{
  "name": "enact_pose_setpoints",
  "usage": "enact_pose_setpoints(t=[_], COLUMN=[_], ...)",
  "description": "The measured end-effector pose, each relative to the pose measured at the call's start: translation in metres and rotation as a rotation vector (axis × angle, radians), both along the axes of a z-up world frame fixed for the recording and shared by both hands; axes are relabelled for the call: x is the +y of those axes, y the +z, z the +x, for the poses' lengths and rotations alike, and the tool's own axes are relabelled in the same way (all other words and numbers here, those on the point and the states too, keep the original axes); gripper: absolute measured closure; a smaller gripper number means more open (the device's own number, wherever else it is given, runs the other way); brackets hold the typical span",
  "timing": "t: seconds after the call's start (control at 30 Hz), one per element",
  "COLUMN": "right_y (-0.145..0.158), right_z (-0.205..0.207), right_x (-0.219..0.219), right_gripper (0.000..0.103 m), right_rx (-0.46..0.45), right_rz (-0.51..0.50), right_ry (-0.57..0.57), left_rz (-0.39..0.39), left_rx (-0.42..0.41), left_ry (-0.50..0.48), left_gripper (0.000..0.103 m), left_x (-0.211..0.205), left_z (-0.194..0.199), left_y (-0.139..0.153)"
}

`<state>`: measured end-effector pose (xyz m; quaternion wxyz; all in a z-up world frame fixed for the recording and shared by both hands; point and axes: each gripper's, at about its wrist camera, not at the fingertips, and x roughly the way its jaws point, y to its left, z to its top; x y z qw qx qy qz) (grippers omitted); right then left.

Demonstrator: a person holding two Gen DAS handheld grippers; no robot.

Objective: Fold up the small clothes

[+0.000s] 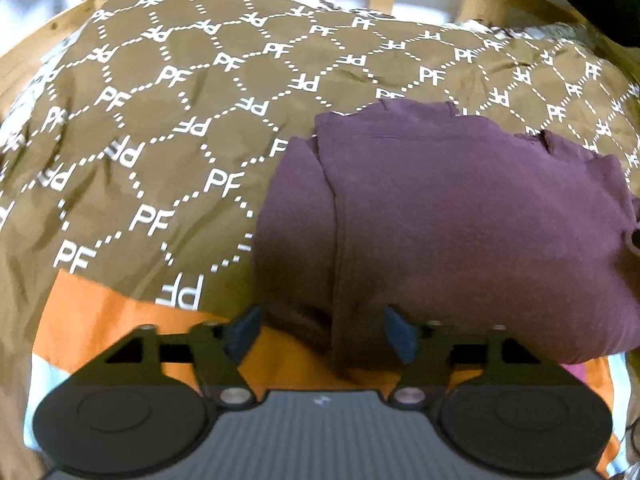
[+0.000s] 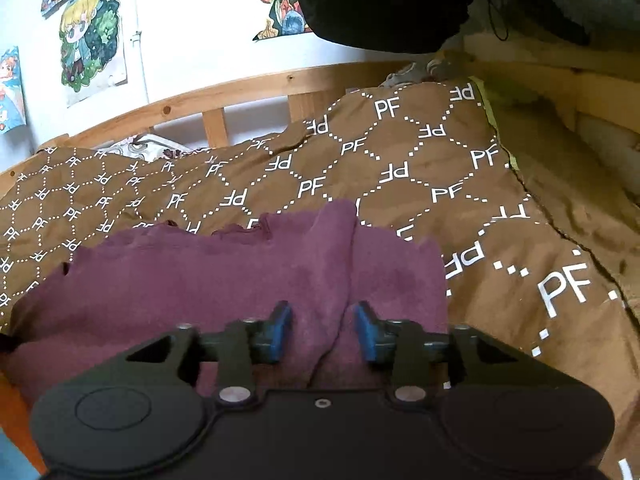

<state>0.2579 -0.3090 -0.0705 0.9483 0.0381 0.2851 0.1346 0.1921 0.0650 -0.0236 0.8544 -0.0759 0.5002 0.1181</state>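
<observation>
A maroon garment (image 1: 460, 216) lies folded on a brown bedspread (image 1: 160, 128) printed with white "PF" letters. In the left wrist view my left gripper (image 1: 322, 332) hovers at the garment's near edge with its blue pads (image 1: 400, 334) wide apart; a seam of the cloth runs between them, untouched. In the right wrist view the same maroon garment (image 2: 224, 276) fills the lower middle. My right gripper (image 2: 323, 332) sits over a raised fold of it, blue pads (image 2: 280, 332) standing apart on either side of the fold without pressing on it.
An orange cloth (image 1: 100, 312) lies under the garment's near edge. A wooden bed rail (image 2: 224, 88) runs along the far side, before a white wall with cartoon posters (image 2: 86, 36). A dark bulky object (image 2: 384, 4) hangs at the upper right.
</observation>
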Motion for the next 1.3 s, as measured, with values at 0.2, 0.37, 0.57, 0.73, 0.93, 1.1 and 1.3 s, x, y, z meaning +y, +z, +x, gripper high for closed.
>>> enact_pose_setpoints(t=[0.2, 0.37, 0.57, 0.73, 0.93, 1.1, 1.3], right_y=[0.007, 0.015, 0.018, 0.014, 0.017, 0.018, 0.011], right_z=[-0.008, -0.014, -0.024, -0.033, -0.045, -0.055, -0.066], right_x=[-0.001, -0.002, 0.002, 0.005, 0.012, 0.024, 0.039], right_gripper=[0.02, 0.005, 0.001, 0.001, 0.001, 0.001, 0.001], right_rx=[-0.015, -0.03, -0.052, -0.035, -0.082, -0.125, -0.121], right_rz=[0.007, 0.018, -0.012, 0.025, 0.019, -0.016, -0.04], right_ry=[0.004, -0.003, -0.008, -0.016, -0.025, -0.004, 0.049], left_rz=[0.044, 0.04, 0.025, -0.042, -0.12, -0.244, -0.347], left_rx=[0.011, -0.013, -0.074, -0.163, -0.19, -0.145, -0.182], left_ry=[0.04, 0.067, 0.1, 0.209, 0.228, 0.201, 0.12], left_gripper=[0.009, 0.006, 0.0, 0.0, 0.0, 0.0, 0.0], left_x=[-0.01, -0.016, -0.02, -0.01, -0.003, -0.005, -0.016], left_z=[-0.002, -0.006, -0.014, -0.037, -0.057, -0.055, -0.048], left_y=[0.002, 0.01, 0.02, 0.018, 0.01, -0.006, -0.011])
